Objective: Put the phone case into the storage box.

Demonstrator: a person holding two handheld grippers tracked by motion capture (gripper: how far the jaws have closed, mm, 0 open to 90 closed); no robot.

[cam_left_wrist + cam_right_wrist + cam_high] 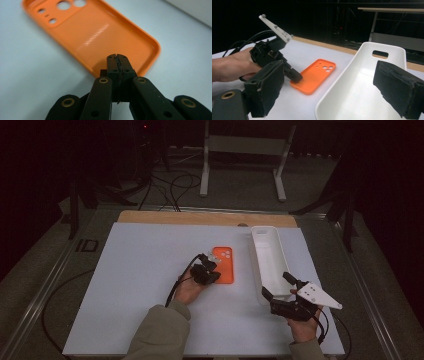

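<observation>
White table top on a wooden board, dark room behind with cables and a white frame on the floor. Orange phone case lies flat near the table's centre, open side up, camera cut-outs at its far end; the left gripper view shows a fine ribbed texture on its inner face and a raised rim all round. Left gripper sits at the case's near left edge; its jaws are pressed together with nothing between them, tips over the case's near end. Whether the tips touch the case cannot be told. White tray, long and narrow with a handle slot at the far end, lies just right of the case, apart from it; its interior is bare white. Right gripper is held at the tray's near end, jaws spread wide. The right gripper view shows one padded jaw outside the tray's wall and the other over its interior, plus the left hand around its gripper.
</observation>
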